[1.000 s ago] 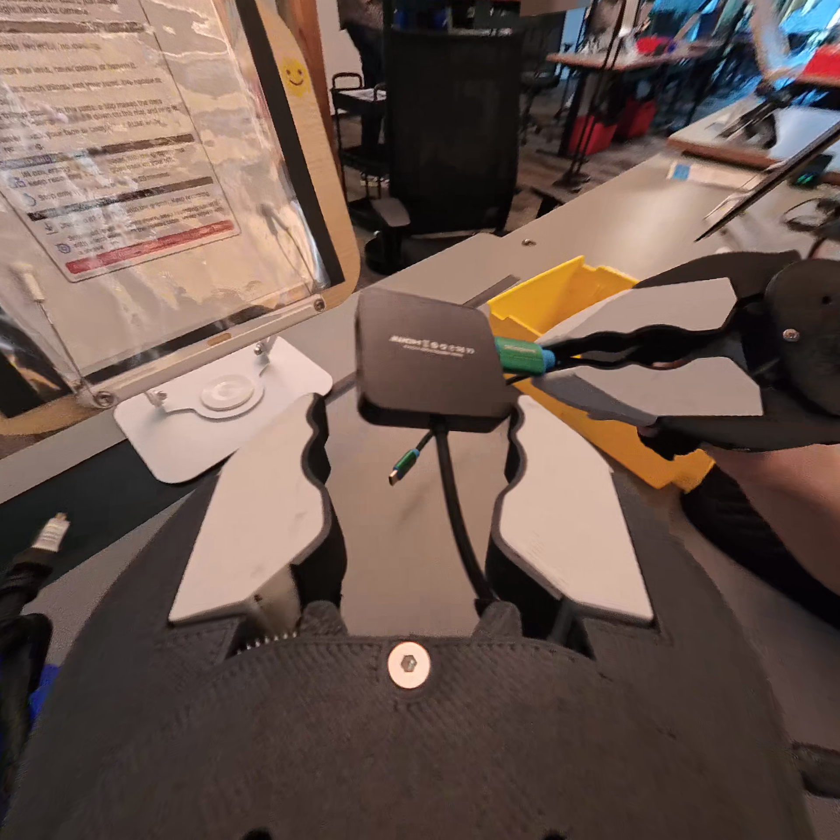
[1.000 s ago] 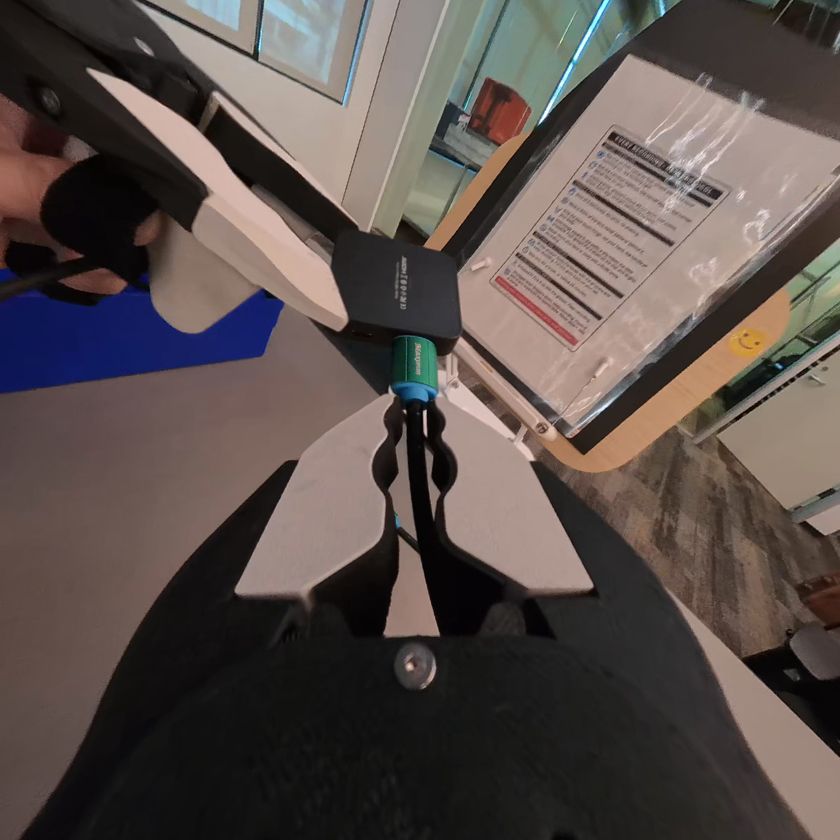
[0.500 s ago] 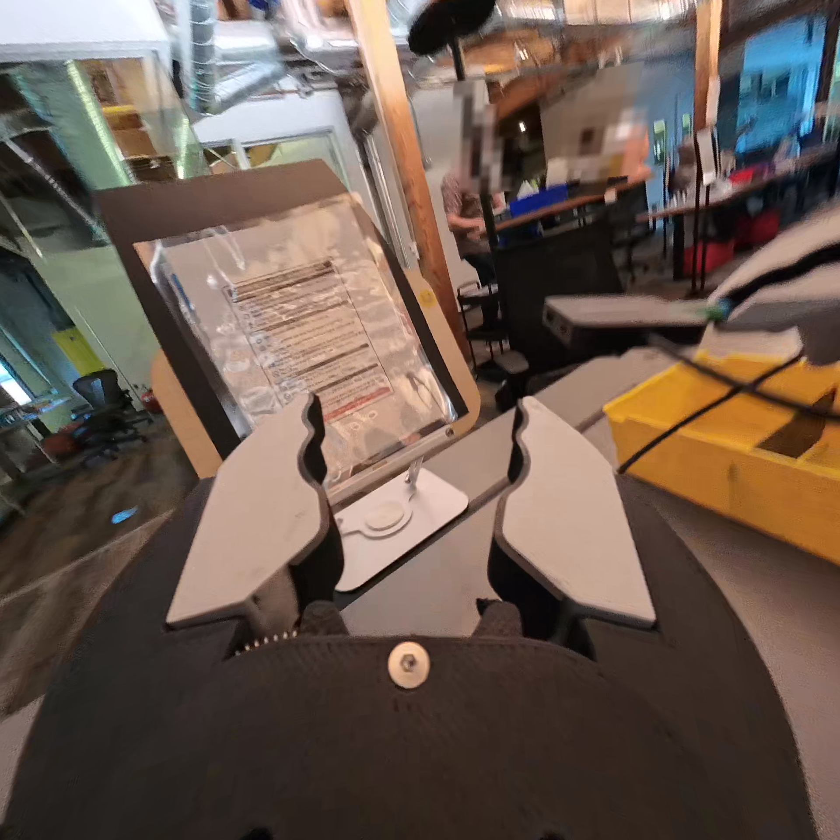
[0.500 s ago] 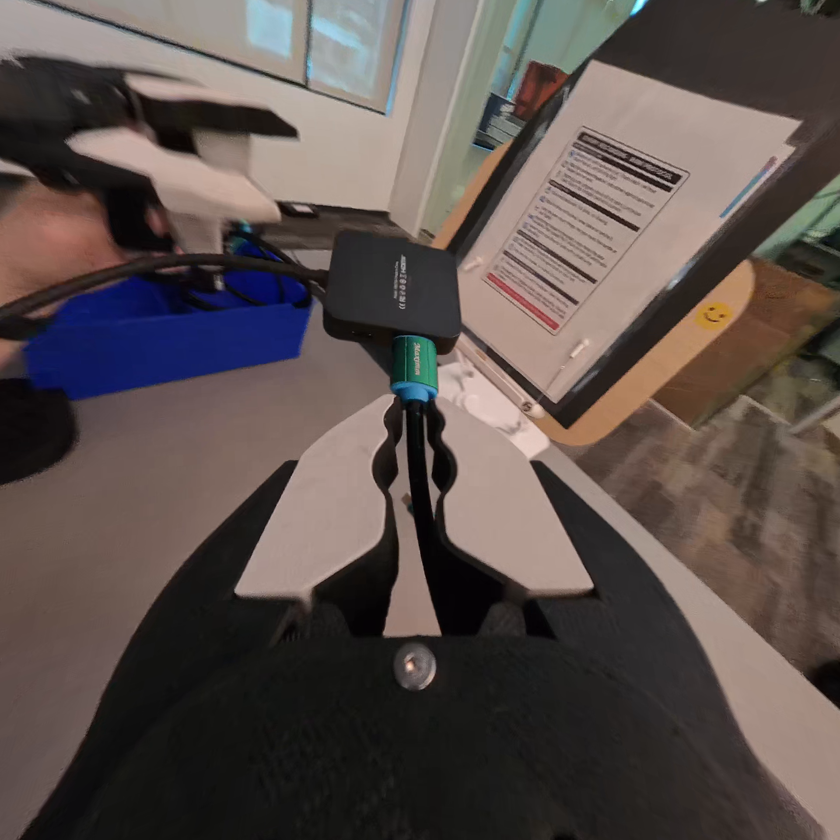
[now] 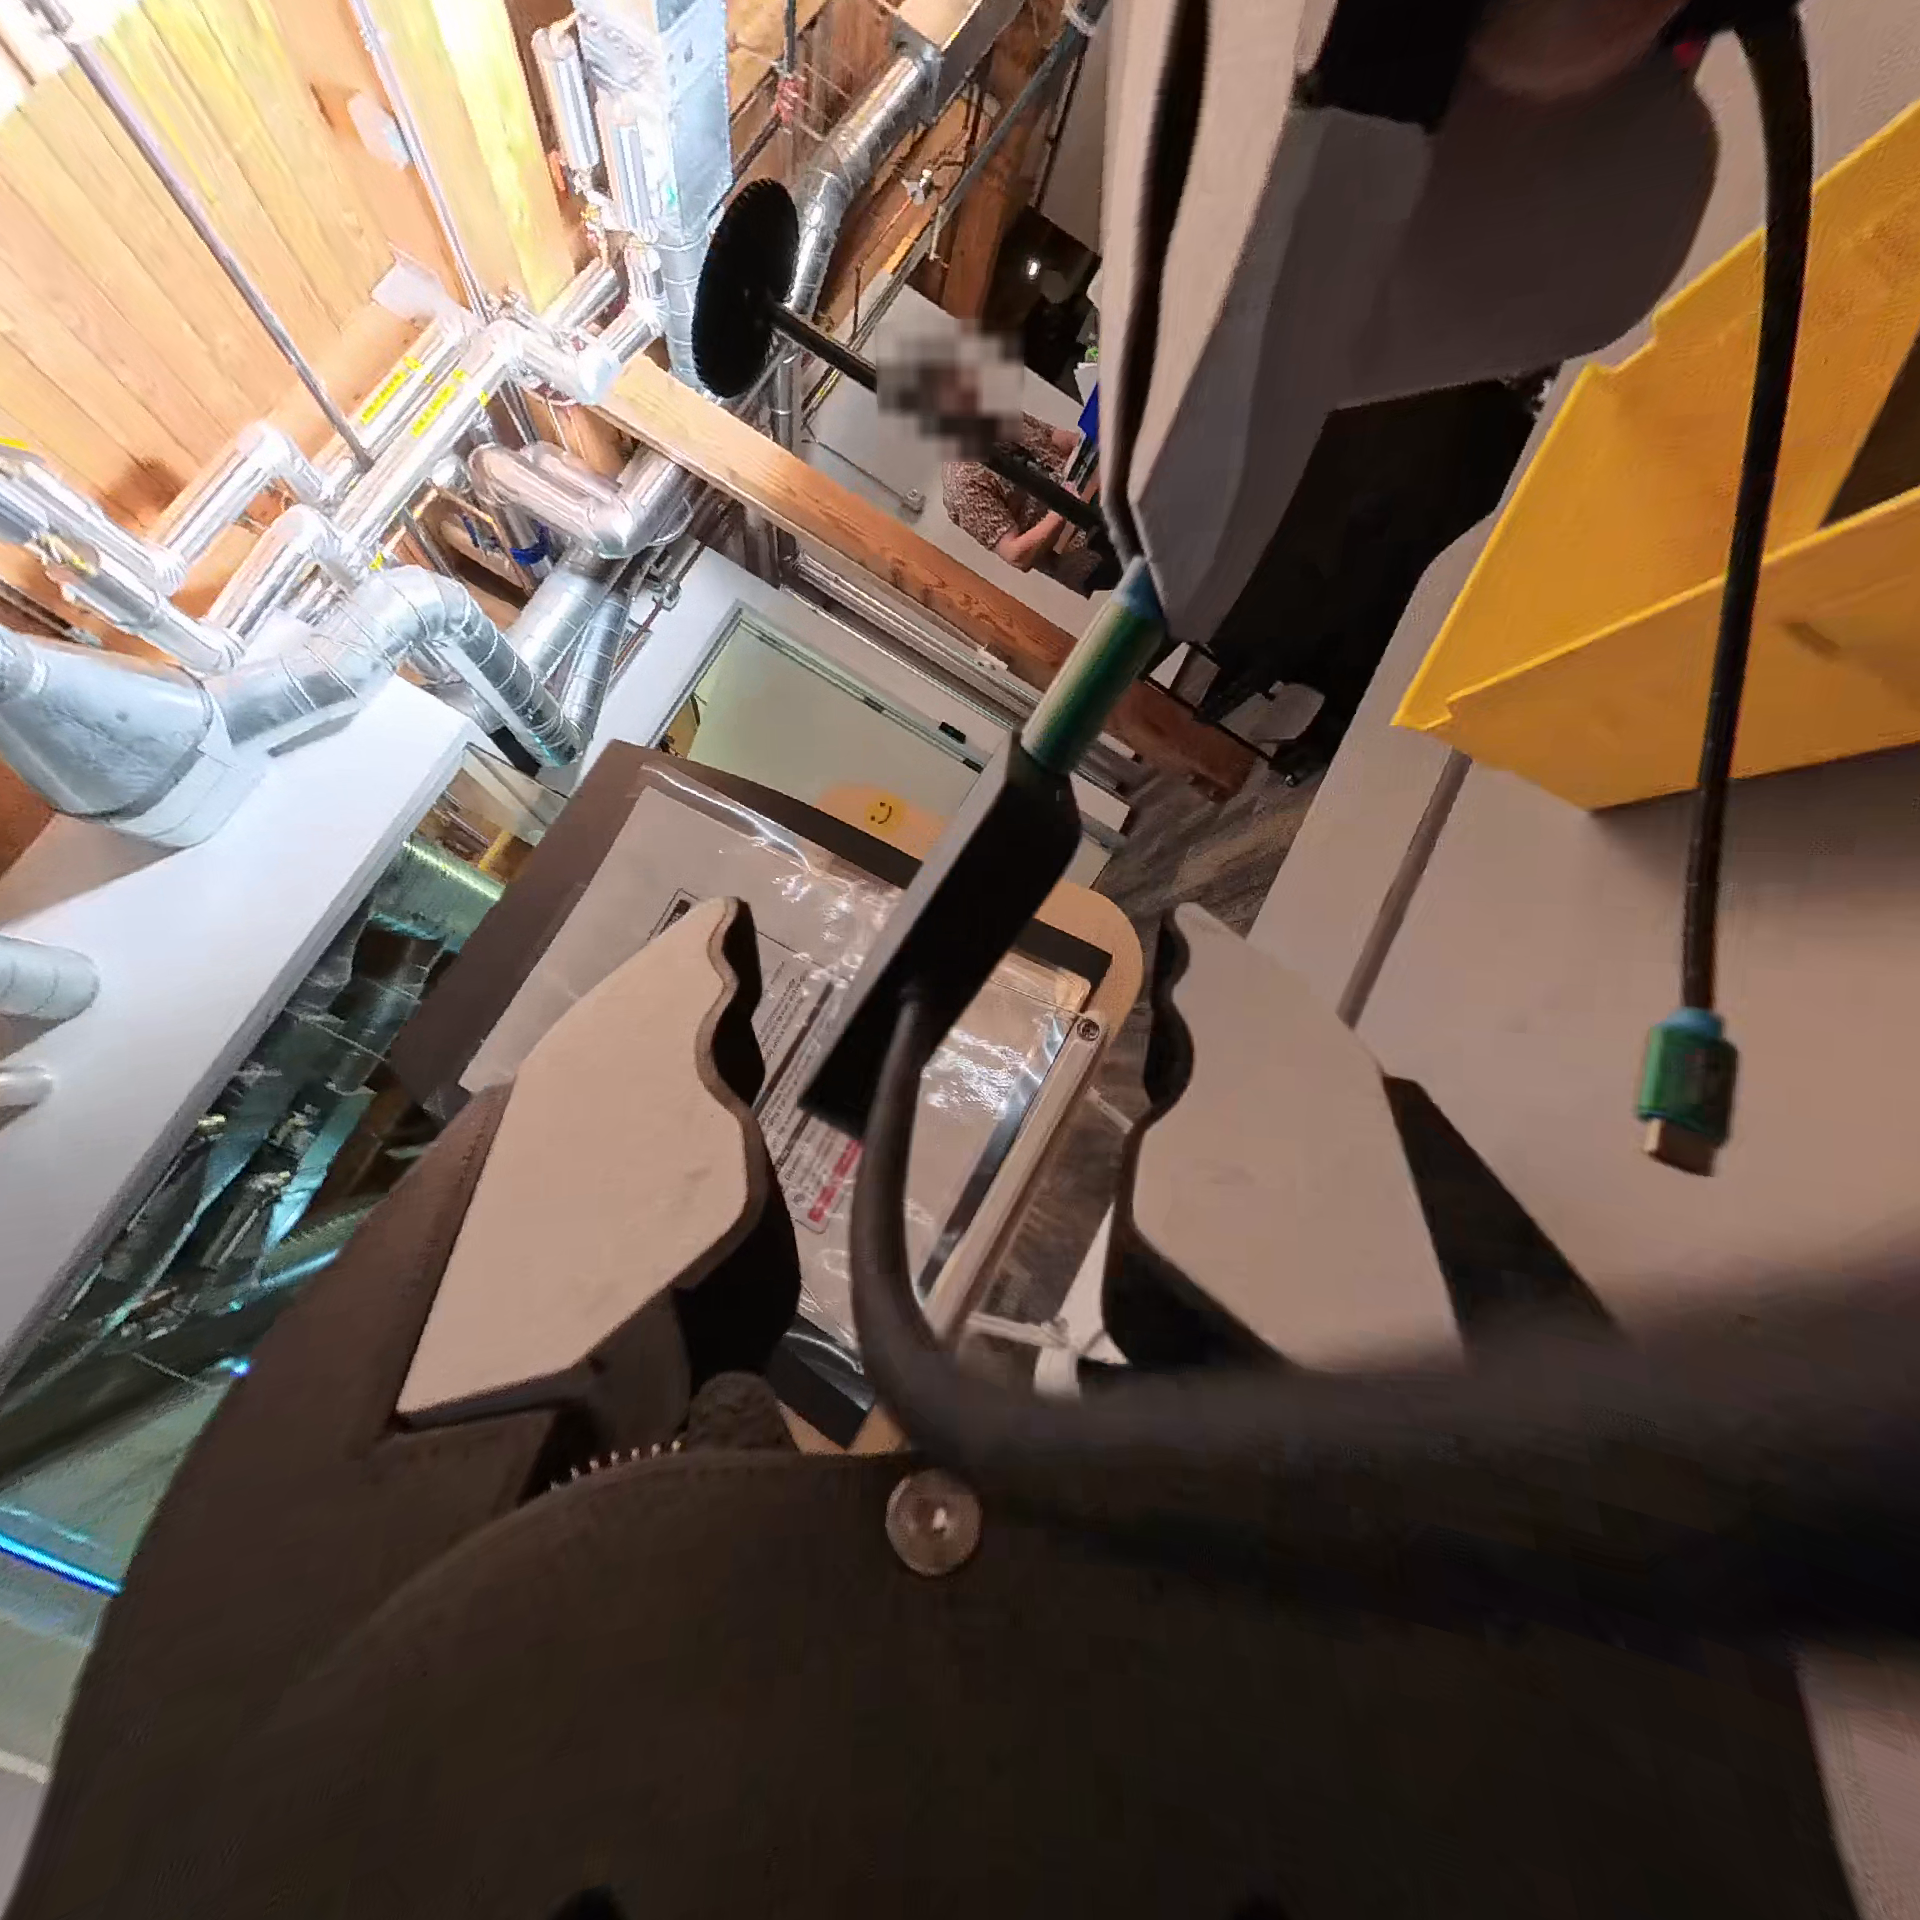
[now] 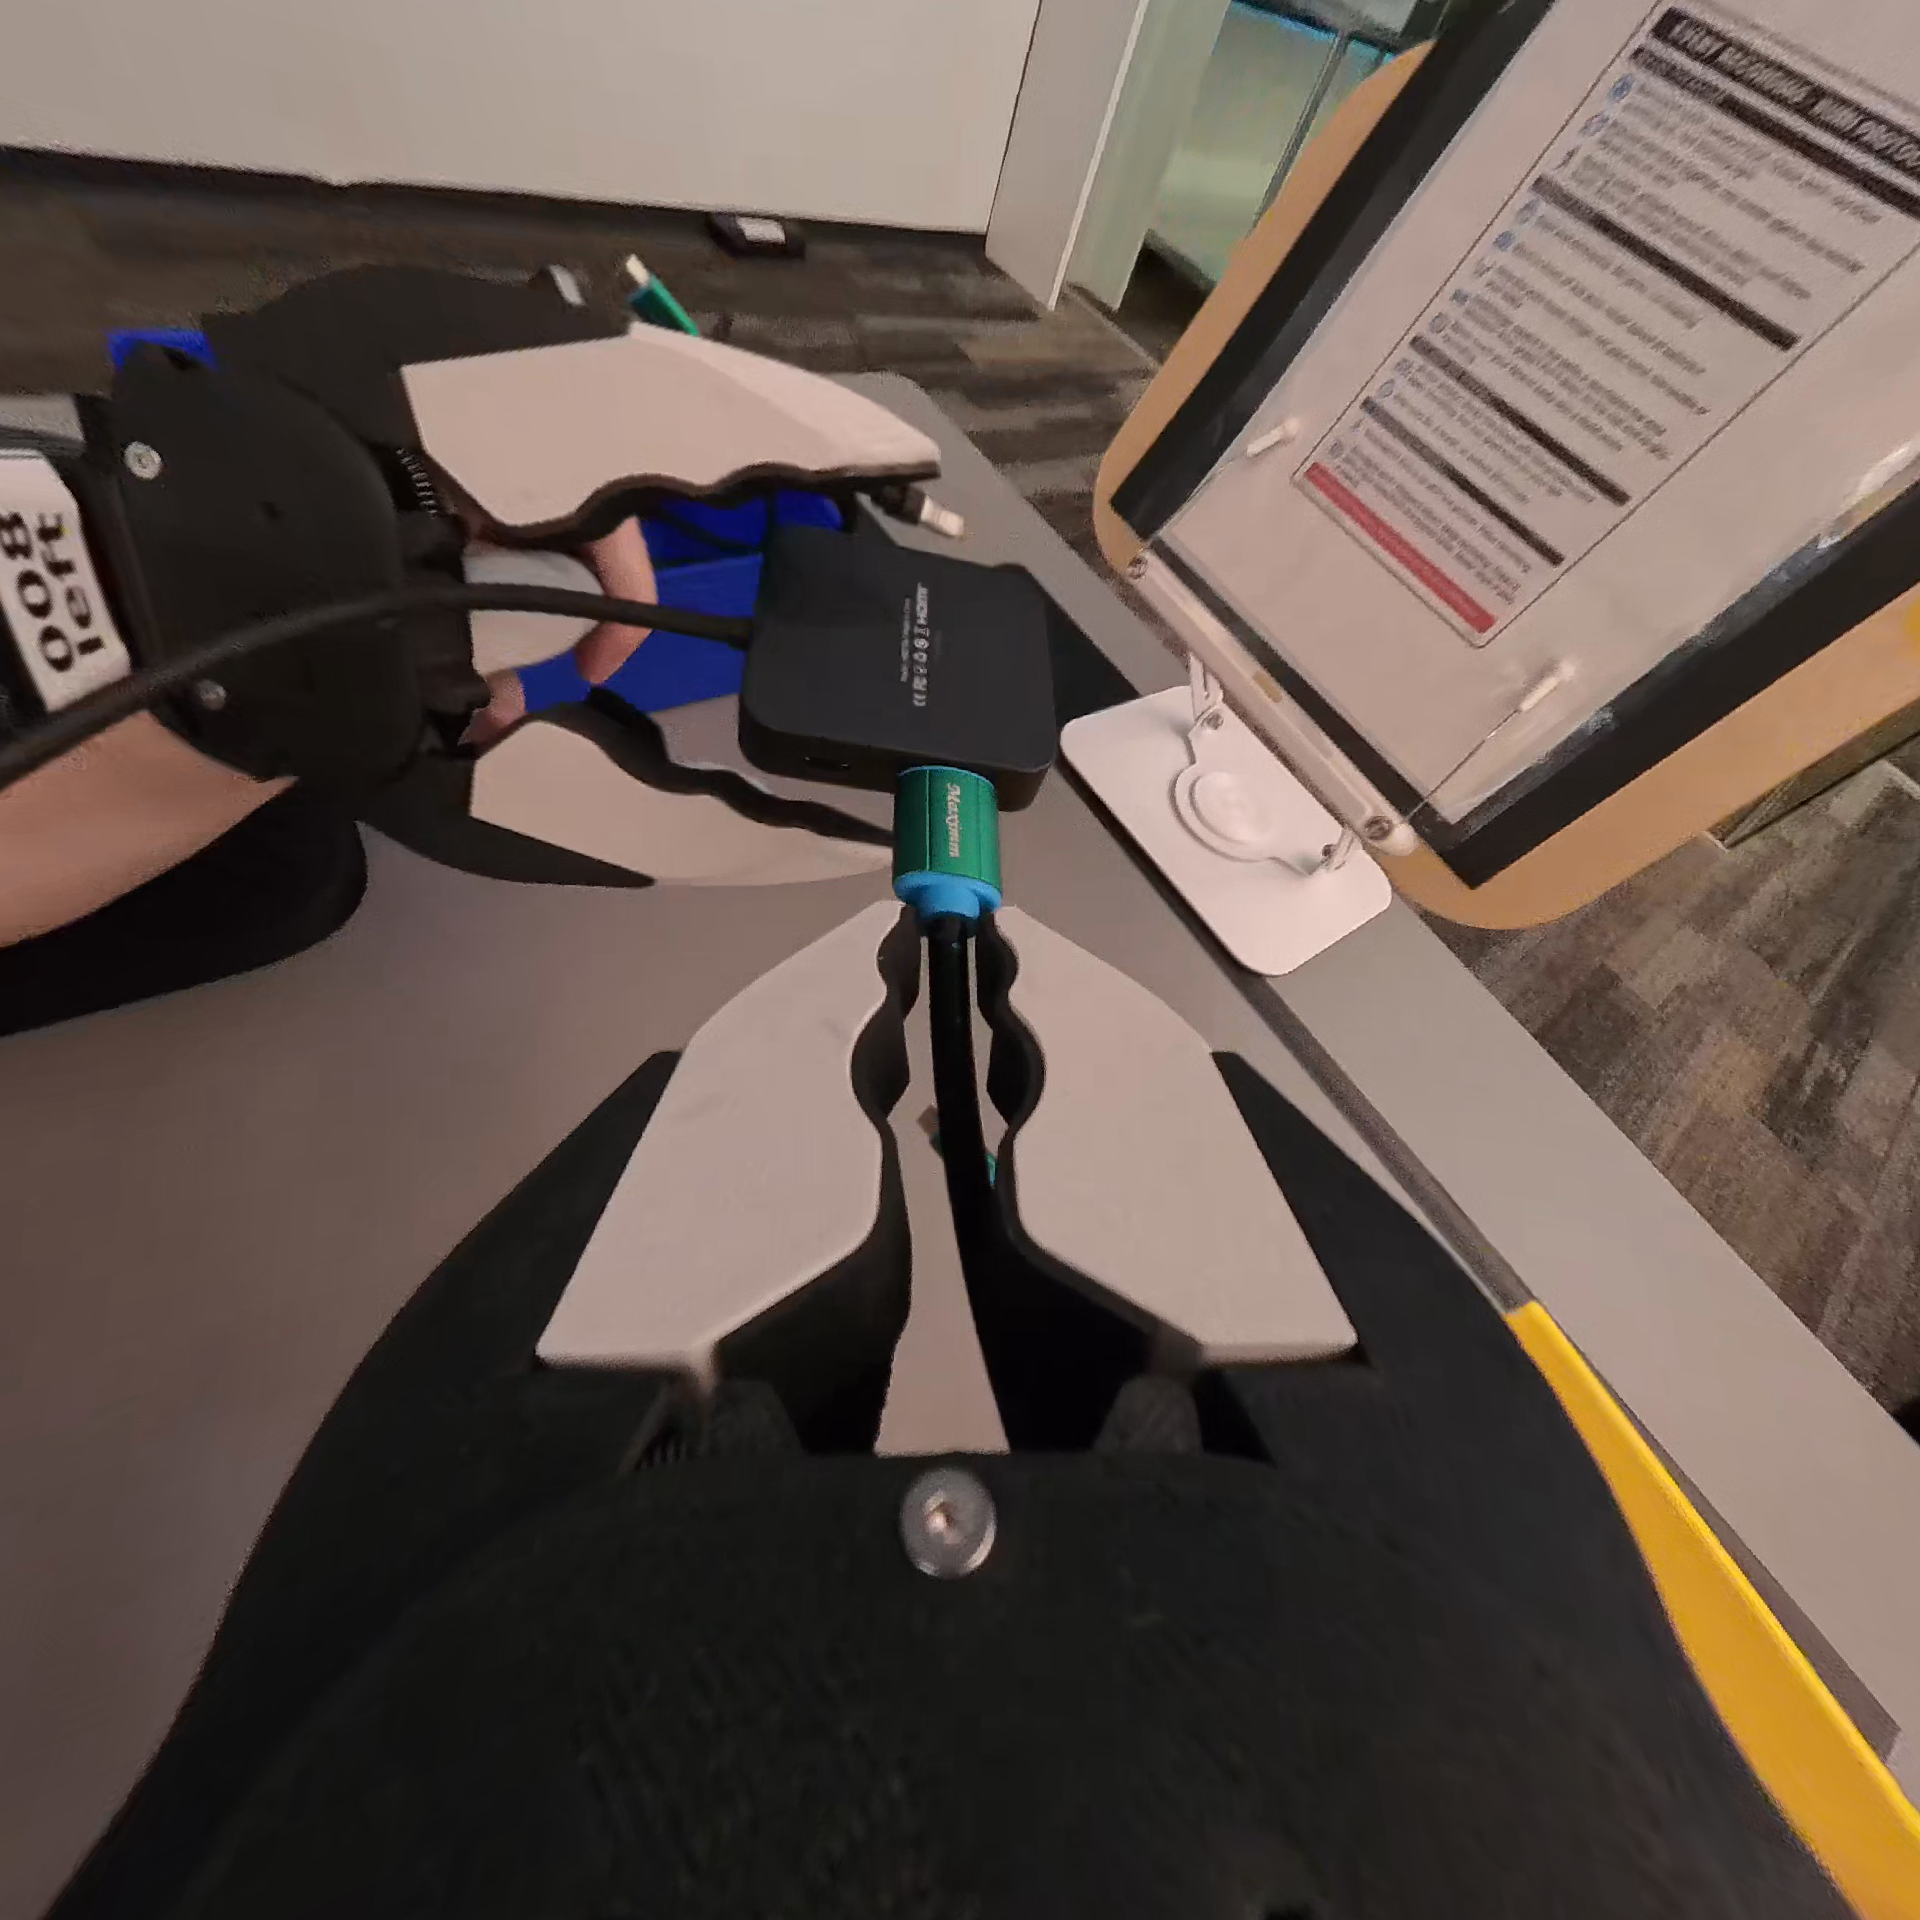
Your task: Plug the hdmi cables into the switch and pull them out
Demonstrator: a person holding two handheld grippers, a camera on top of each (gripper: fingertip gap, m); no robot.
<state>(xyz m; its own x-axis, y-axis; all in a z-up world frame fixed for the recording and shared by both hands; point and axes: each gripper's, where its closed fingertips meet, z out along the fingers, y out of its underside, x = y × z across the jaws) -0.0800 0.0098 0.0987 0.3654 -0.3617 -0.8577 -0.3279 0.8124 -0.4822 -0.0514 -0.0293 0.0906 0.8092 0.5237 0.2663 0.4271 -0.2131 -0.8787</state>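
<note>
The black HDMI switch (image 6: 904, 644) hangs above the grey table (image 6: 312, 1143). A green HDMI plug (image 6: 943, 831) with a blue collar is seated in its near edge. My right gripper (image 6: 940, 914) is shut on that plug's black cable just behind the collar. My left gripper (image 6: 831, 644) is open, with its fingers (image 6: 665, 416) on either side of the switch's left end, around the switch's own black cable (image 6: 582, 608). In the left wrist view the switch (image 5: 966, 904) shows edge-on between my open left gripper's (image 5: 951, 925) fingertips. A second green plug (image 5: 1683, 1081) dangles at the right.
A sign stand with a laminated sheet (image 6: 1558, 364) and white base (image 6: 1226, 831) stands at the table's far right edge. A blue bin (image 6: 686, 623) lies behind the left gripper. A yellow bin (image 5: 1662, 623) sits by the right gripper. A person (image 5: 1018, 499) is far behind. My hands' fingertips stand some 6 cm from each other.
My left gripper swung away from the switch, then came back rolled over, with its open fingers around the switch's end. My right gripper kept its hold on the cable and dropped lower.
</note>
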